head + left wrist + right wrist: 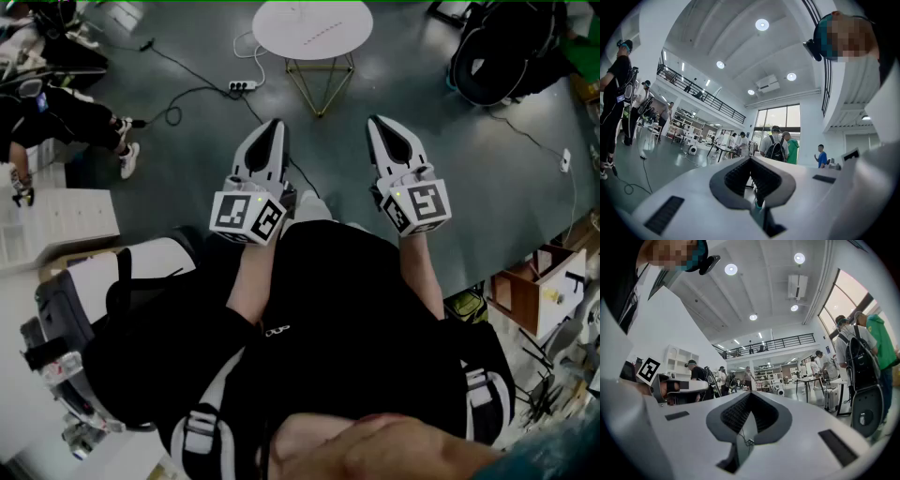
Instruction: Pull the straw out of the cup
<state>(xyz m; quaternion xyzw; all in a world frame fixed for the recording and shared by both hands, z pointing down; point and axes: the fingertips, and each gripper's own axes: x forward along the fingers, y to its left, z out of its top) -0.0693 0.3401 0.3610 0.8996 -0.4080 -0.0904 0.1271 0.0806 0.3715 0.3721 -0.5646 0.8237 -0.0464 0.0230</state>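
A wide grey floor (pixel 469 216) is seen below. On it, well ahead of the person, stands a round white counter (pixel 281 23) on a gold wire stand. No cup and no straw can be made out on it or anywhere else in the three views. The left tongs (pixel 271 129) and the right tongs (pixel 382 125) are held level, side by side and apart, above the floor. Both are clenched, pad against pad, with nothing gripped between them. Since the straw is out of sight, its long axis and the way it points cannot be told. It is to be expected light, thin and easily crushed or bent, and slippery if plastic. It would best be taken gently near its upper end, above the cup's rim, and drawn along its own length.
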